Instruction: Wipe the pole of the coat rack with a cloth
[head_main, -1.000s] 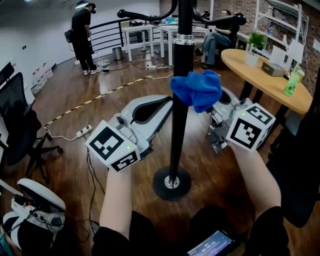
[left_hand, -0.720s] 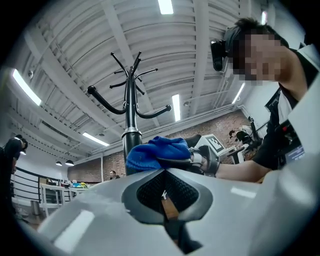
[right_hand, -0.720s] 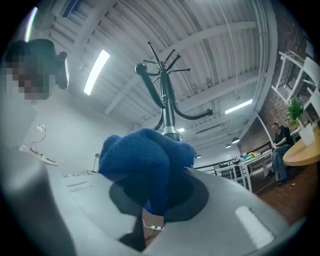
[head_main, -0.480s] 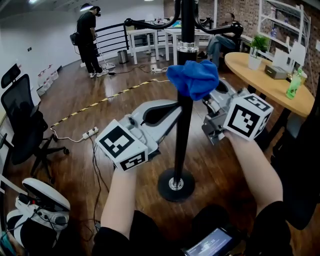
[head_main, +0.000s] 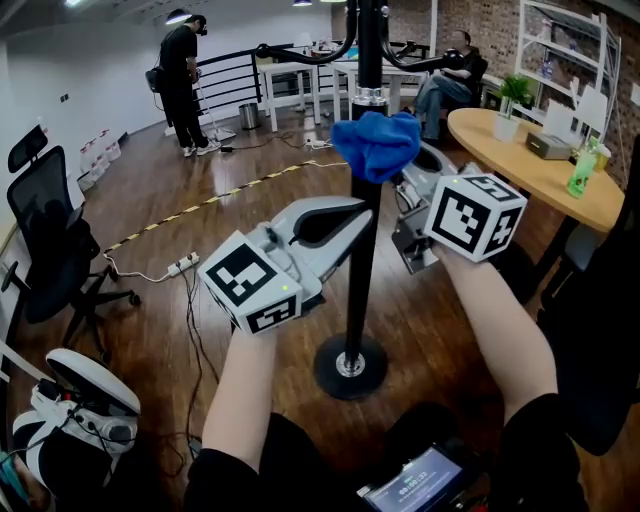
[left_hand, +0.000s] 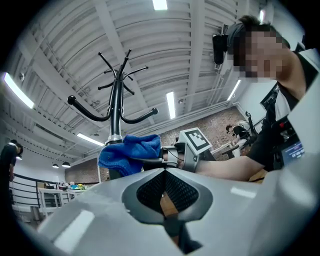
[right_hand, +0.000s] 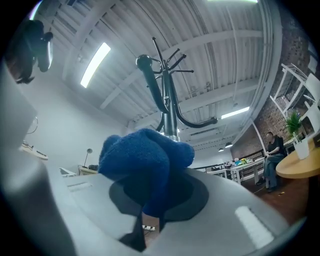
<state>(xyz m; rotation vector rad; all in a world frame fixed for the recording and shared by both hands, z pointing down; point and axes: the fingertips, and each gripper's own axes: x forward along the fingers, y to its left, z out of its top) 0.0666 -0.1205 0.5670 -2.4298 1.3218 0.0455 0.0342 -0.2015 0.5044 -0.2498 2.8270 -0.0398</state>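
Note:
The coat rack's black pole (head_main: 362, 260) rises from a round base (head_main: 350, 367) on the wooden floor. High on the pole, just under its silver collar, a bunched blue cloth (head_main: 378, 143) is pressed against it. My right gripper (head_main: 408, 168) is shut on that cloth from the right; the right gripper view shows the cloth (right_hand: 142, 165) filling its jaws. My left gripper (head_main: 352, 215) sits lower, just left of the pole, jaws shut on nothing. The left gripper view shows its tips (left_hand: 164, 170) together, with the cloth (left_hand: 127, 152) and pole (left_hand: 115, 110) beyond.
A round wooden table (head_main: 540, 165) with a plant and a green bottle stands close on the right. An office chair (head_main: 50, 240) is at the left. A power strip (head_main: 180, 265) and cables lie on the floor. One person stands at the back (head_main: 185, 80), another sits (head_main: 445, 85).
The right gripper has slid the blue cloth up the pole, close under the silver collar. The left gripper has risen a little beside the pole and stays shut.

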